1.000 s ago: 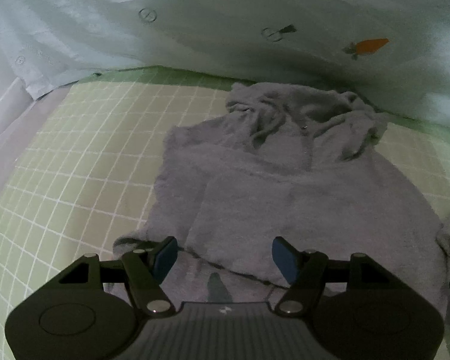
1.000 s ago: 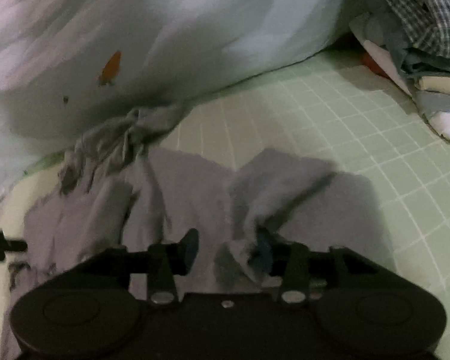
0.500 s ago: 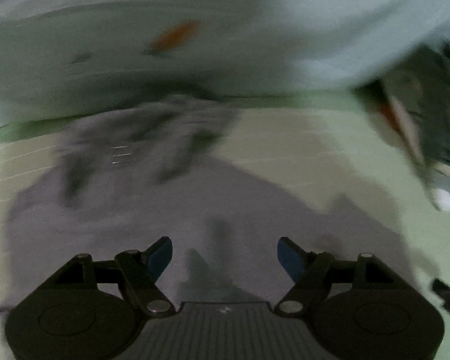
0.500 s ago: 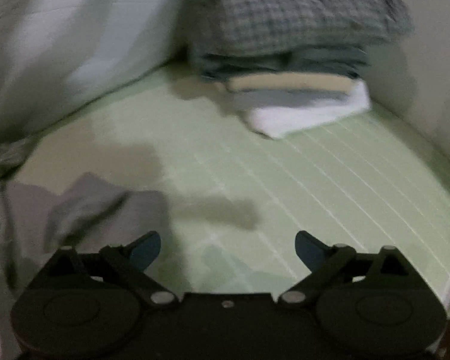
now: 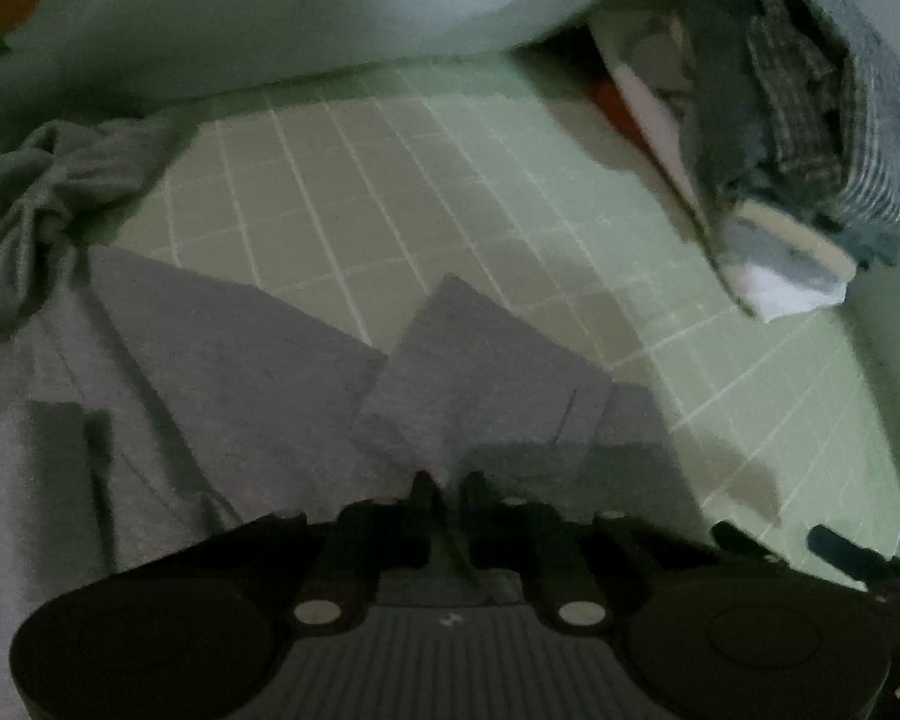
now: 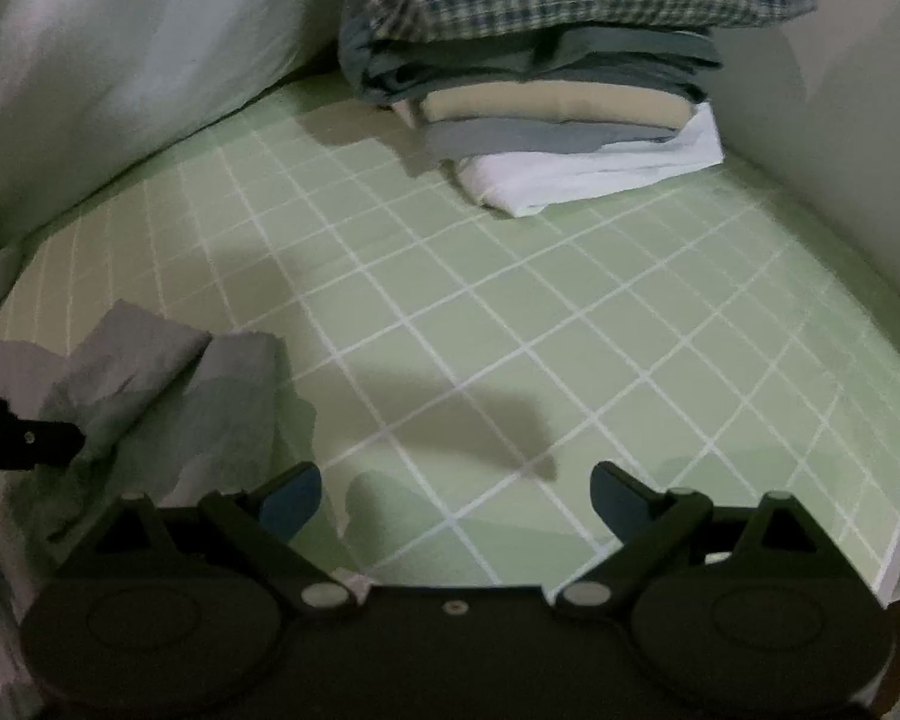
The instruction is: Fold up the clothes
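Observation:
A grey hoodie (image 5: 222,372) lies spread on the green grid mat (image 5: 450,180), its hood (image 5: 48,180) bunched at the far left. My left gripper (image 5: 447,492) is shut, and folds of the hoodie's sleeve run up into its closed fingertips. In the right wrist view the same sleeve (image 6: 150,372) lies crumpled at the left edge. My right gripper (image 6: 456,492) hangs open just to the right of it, over bare mat (image 6: 510,330), with nothing between its fingers.
A stack of folded clothes (image 6: 540,90) topped by a checked shirt sits at the mat's far right corner, also seen as the pile (image 5: 798,150) in the left wrist view. A pale blue blanket (image 5: 270,12) banks up along the far side.
My left gripper swung right across the hoodie and went from open to shut on the sleeve. My right gripper opened, let go of the grey cloth and turned right toward the stack.

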`<state>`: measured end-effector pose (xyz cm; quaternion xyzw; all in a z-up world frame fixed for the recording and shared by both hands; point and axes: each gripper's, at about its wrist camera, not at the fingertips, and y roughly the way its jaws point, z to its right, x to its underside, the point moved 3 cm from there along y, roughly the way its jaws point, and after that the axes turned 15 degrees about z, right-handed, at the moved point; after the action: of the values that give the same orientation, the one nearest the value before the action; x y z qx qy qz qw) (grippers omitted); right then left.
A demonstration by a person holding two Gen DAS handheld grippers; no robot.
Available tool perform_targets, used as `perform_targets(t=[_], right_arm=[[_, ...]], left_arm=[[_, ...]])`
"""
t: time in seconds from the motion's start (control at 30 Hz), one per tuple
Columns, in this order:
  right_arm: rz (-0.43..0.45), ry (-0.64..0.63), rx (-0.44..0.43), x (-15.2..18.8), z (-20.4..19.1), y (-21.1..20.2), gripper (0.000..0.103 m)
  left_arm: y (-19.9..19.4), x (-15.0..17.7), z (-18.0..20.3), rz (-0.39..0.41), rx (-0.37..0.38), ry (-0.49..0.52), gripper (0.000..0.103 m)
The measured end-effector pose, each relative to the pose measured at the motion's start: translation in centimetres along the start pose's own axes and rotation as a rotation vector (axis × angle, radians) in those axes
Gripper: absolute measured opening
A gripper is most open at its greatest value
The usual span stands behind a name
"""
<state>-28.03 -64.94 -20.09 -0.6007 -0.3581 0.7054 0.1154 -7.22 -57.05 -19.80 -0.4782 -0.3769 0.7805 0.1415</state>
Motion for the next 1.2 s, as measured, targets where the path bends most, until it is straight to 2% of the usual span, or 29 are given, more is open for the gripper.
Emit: perform_targets(t=[0.1,0.23,0.37,0.5,0.63,0.7,0.77,0.83,0.93,1.2], right_arm=[[0.008,-0.028,-0.019,-0.2,-0.9,-0.2,0.097],[0.022,-0.056,-0.053,-0.4,-2.2,-0.8,0.097],[0.035,-0.089,-0.095,-0.5,-3.8,-1.5,0.097],[0.042,-0.134,-0.136,-0.4,-5.9,-2.6,0.097],[0.051,-0.148,-0.172,-0.2,-8.0,-4.2,0.097],[0.057,-0.162,-0.186,-0.1,-9.3,-4.9,0.097],[0.066,-0.175,-0.197,0.0,-10.8,-5.5,0.097],[0.075,-0.183,-0.204,0.0,-12.3,-6.2,0.097],[0.085,-0.193,-0.213,0.0,-14.7,-7.0,0.097],[0.029,-0.166,-0.205,1.6,-21.4,-5.9,0.097]], left_arm=[[-2.4,-0.9,-0.6,0.076,-0.015,0.032,0.004],[-7.1,-2.8,-2.3,0.209,-0.075,0.076,0.003],[-13.0,-4.6,-5.2,0.349,-0.14,0.052,0.003],[-19.6,-5.4,-9.6,0.5,-0.266,0.012,0.003],[-25.2,-4.0,-16.7,0.567,-0.439,-0.082,0.003],[-26.2,-2.6,-20.9,0.549,-0.527,-0.142,0.004],[-26.8,-0.8,-25.1,0.515,-0.613,-0.198,0.01],[-26.5,1.3,-28.2,0.453,-0.657,-0.241,0.021],[-26.1,4.5,-32.9,0.358,-0.722,-0.303,0.026],[-24.0,9.1,-35.2,0.28,-0.618,-0.387,0.051]])
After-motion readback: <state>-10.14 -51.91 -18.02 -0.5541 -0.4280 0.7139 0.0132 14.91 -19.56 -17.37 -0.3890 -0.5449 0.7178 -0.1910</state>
